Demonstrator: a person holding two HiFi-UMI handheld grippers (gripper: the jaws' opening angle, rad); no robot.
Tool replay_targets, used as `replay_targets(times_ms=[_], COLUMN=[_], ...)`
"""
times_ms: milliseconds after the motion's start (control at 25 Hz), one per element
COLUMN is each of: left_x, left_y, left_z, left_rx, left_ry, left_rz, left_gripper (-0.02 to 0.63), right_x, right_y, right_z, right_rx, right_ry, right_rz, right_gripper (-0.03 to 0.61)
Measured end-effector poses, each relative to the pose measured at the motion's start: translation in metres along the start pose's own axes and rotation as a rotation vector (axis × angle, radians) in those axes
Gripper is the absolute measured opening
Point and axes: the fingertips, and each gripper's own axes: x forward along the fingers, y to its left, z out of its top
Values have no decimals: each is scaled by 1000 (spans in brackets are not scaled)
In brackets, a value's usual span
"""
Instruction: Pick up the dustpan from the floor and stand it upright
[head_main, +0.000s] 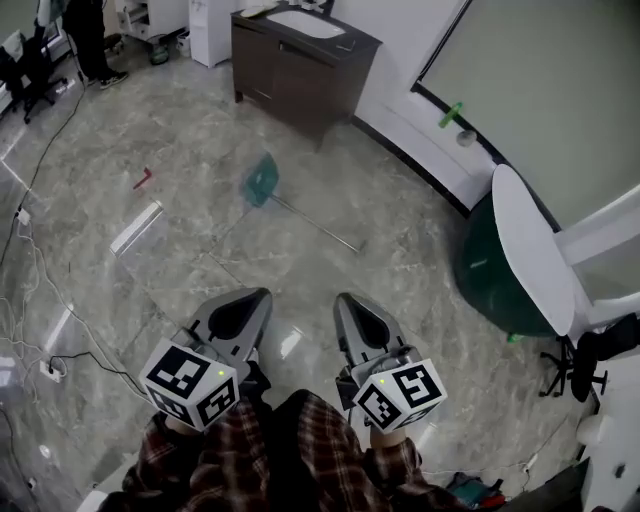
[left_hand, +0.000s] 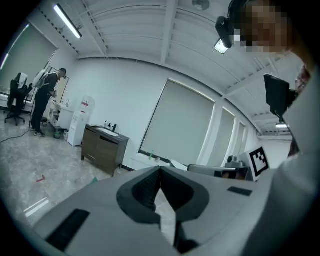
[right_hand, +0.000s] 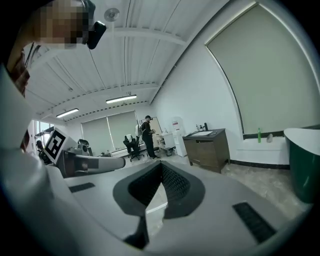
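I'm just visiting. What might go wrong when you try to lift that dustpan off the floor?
The dustpan lies flat on a glossy floor, so its thin handle may slip when pinched. The left tool and right tool are both shut; they must open first. Loose cables at the left could catch a foot.
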Motion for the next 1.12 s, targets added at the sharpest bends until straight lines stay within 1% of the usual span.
replay_targets(times_ms=[160,320,480,680,880,1120], left_x=[-3,2,30,83,152,231], left_y=[55,93,124,163,207,231], left_z=[15,22,27,43,85,135], left_rx=[1,-28,-53,-62,-43,-23], left_ry=[6,15,33,46,34,8], left_rz=[13,24,35,46,27,-8], left_gripper=[11,12,11,11,11,11], right_x=[52,88,123,178,245,302], right_y=[9,9,-12,-55,-105,-158], right_z=[2,1,3,11,51,111], right_rx=[7,27,49,61,58,40], right_ry=[2,22,42,66,34,-18], right_rz=[-14,-18,-26,-22,-30,-12], right_gripper=[11,11,11,11,11,11])
